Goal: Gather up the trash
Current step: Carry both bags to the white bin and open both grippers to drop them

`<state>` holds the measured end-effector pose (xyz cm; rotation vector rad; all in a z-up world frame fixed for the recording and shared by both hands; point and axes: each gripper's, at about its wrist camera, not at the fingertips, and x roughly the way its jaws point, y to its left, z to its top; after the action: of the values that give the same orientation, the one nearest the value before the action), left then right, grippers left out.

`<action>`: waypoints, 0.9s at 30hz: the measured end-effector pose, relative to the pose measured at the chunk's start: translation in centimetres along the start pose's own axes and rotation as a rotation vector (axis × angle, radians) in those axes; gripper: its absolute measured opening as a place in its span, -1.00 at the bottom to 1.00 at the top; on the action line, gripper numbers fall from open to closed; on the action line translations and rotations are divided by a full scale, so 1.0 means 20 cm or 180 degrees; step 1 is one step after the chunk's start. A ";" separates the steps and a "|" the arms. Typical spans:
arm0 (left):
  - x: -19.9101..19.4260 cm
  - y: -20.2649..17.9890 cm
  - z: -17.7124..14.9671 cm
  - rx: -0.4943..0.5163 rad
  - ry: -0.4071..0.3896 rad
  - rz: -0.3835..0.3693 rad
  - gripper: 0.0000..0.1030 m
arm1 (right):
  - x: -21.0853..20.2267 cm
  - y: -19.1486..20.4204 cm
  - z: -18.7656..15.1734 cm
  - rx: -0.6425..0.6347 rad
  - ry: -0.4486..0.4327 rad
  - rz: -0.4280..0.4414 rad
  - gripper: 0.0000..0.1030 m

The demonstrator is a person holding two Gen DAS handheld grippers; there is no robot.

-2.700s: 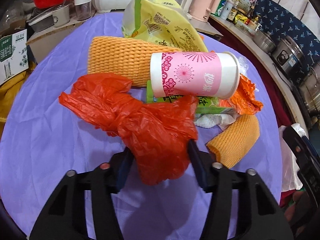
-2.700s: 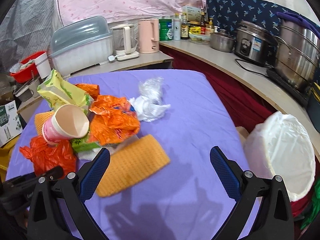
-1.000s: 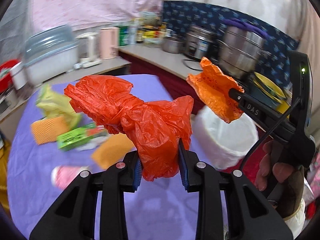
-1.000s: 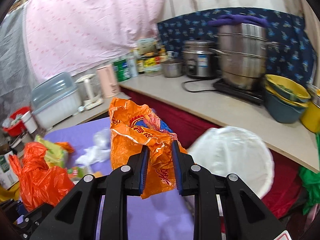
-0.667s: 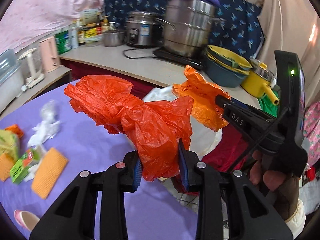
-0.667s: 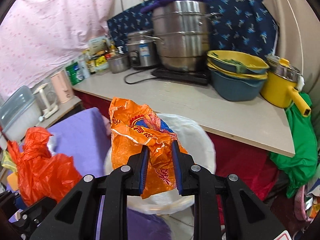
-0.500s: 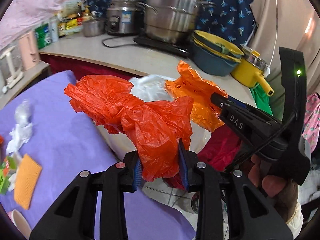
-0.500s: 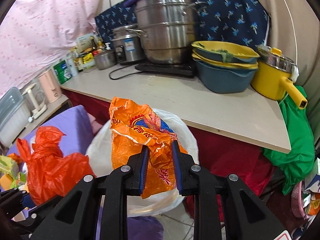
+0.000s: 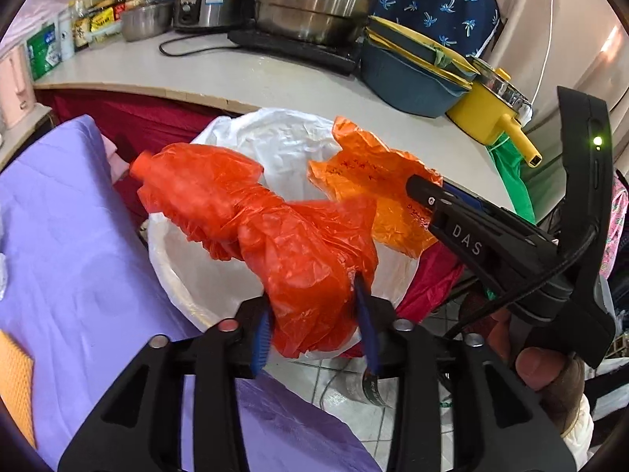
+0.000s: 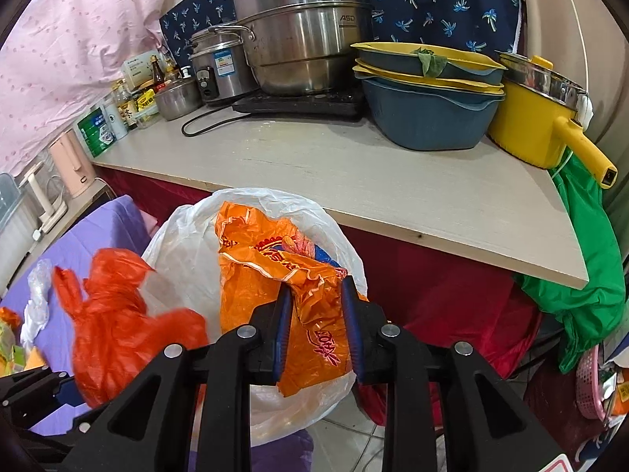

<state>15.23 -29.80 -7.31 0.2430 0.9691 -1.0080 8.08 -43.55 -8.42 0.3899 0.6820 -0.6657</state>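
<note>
Red plastic bag [image 9: 275,232], crumpled and knotted at its middle, sits between the fingers of the left claw [image 9: 314,314]; the two blue-lined pads are parted only as far as the wad of film is thick and press on it from both sides. The bag's free end juts up and to the left, over the mouth of the white-lined trash bin [image 9: 196,267], which stands on the tiled floor [image 9: 334,373] in the gap between the purple-covered counter [image 9: 78,255] and the pale kitchen counter [image 9: 236,74].

The right claw [image 10: 316,306] pinches an orange printed bag [image 10: 267,271] in the same way, its fingers drawn close with a fold of the bag caught between the pads. Most of that bag hangs above and just inside the bin's white liner [image 10: 184,259]. In the left wrist view the right claw comes in from the right, held by a hand [image 9: 546,369], and the orange bag lies just beside the red one, over the far side of the bin; whether the two bags touch cannot be told.

On the kitchen counter stand a steel steamer pot [image 10: 302,39], a stack of blue and yellow basins [image 10: 428,90] and a yellow pot [image 10: 538,126]. A green cloth [image 10: 582,275] hangs past the counter's corner.
</note>
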 end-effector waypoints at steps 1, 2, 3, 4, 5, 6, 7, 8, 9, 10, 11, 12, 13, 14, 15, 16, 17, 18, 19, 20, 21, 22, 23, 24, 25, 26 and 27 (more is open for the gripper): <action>0.00 0.01 0.00 -0.0037 -0.0027 0.0024 -0.03 | 0.00 0.01 0.00 0.0001 0.0000 0.0010 -0.45; -0.01 0.02 0.00 -0.0070 -0.0066 0.0046 0.17 | 0.00 0.01 0.00 0.0007 -0.0003 0.0015 -0.42; -0.02 0.04 0.00 -0.0094 -0.0090 0.0057 0.34 | 0.00 0.02 0.00 0.0009 -0.0011 0.0030 -0.35; -0.03 0.05 0.00 -0.0135 -0.0139 0.0075 0.38 | 0.00 0.02 0.01 0.0006 -0.0020 0.0041 -0.28; -0.04 0.06 0.00 -0.0157 -0.0166 0.0084 0.42 | -0.01 0.02 0.01 0.0003 -0.0036 0.0050 -0.23; -0.05 0.08 0.00 -0.0177 -0.0180 0.0086 0.42 | -0.01 0.03 0.01 0.0001 -0.0053 0.0058 -0.16; -0.07 0.09 0.01 -0.0211 -0.0215 0.0113 0.42 | -0.02 0.04 0.02 -0.0004 -0.0066 0.0065 -0.12; -0.08 0.11 0.01 -0.0231 -0.0239 0.0141 0.42 | -0.03 0.04 0.02 -0.0011 -0.0080 0.0072 -0.12; -0.11 0.12 0.01 -0.0255 -0.0274 0.0186 0.43 | -0.04 0.06 0.03 -0.0020 -0.0099 0.0085 -0.10; -0.13 0.14 0.01 -0.0275 -0.0299 0.0213 0.43 | -0.05 0.06 0.03 -0.0024 -0.0110 0.0091 -0.08; -0.15 0.16 0.01 -0.0307 -0.0330 0.0248 0.43 | -0.06 0.07 0.04 -0.0026 -0.0127 0.0102 -0.06; -0.17 0.17 0.01 -0.0339 -0.0361 0.0295 0.43 | -0.07 0.08 0.04 -0.0028 -0.0150 0.0122 -0.03; -0.18 0.19 0.01 -0.0357 -0.0382 0.0330 0.43 | -0.09 0.08 0.04 -0.0033 -0.0166 0.0138 -0.01; -0.20 0.20 0.01 -0.0384 -0.0416 0.0373 0.43 | -0.10 0.09 0.05 -0.0040 -0.0183 0.0150 0.00; -0.21 0.22 0.01 -0.0406 -0.0435 0.0405 0.43 | -0.12 0.11 0.05 -0.0052 -0.0202 0.0161 0.01; -0.24 0.23 0.01 -0.0437 -0.0462 0.0459 0.43 | -0.14 0.12 0.06 -0.0065 -0.0220 0.0179 0.02; -0.26 0.25 0.00 -0.0461 -0.0487 0.0491 0.43 | -0.16 0.13 0.06 -0.0074 -0.0239 0.0199 0.03; -0.28 0.26 -0.01 -0.0498 -0.0525 0.0533 0.43 | -0.18 0.14 0.06 -0.0079 -0.0254 0.0216 0.05; -0.30 0.27 -0.01 -0.0518 -0.0545 0.0567 0.43 | -0.20 0.16 0.06 -0.0085 -0.0269 0.0234 0.07; -0.33 0.28 -0.02 -0.0536 -0.0572 0.0625 0.43 | -0.21 0.17 0.06 -0.0094 -0.0282 0.0253 0.08; -0.36 0.29 -0.03 -0.0552 -0.0614 0.0703 0.43 | -0.24 0.19 0.06 -0.0110 -0.0298 0.0279 0.08; -0.38 0.30 -0.04 -0.0553 -0.0637 0.0757 0.43 | -0.26 0.21 0.06 -0.0122 -0.0313 0.0299 0.09; -0.41 0.31 -0.05 -0.0556 -0.0662 0.0819 0.43 | -0.29 0.22 0.06 -0.0140 -0.0334 0.0324 0.09; -0.44 0.31 -0.07 -0.0565 -0.0697 0.0885 0.43 | -0.31 0.24 0.06 -0.0155 -0.0349 0.0337 0.10; -0.47 0.32 -0.08 -0.0570 -0.0717 0.0927 0.43 | -0.34 0.27 0.05 -0.0175 -0.0375 0.0362 0.12; -0.50 0.33 -0.10 -0.0576 -0.0739 0.0984 0.43 | -0.36 0.28 0.05 -0.0186 -0.0388 0.0384 0.13; -0.54 0.34 -0.12 -0.0587 -0.0762 0.1066 0.43 | -0.38 0.30 0.05 -0.0196 -0.0400 0.0410 0.14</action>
<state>17.38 -18.22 -2.02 0.1217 0.7659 -0.6205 8.14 -36.37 -1.85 0.3292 0.5519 -0.5409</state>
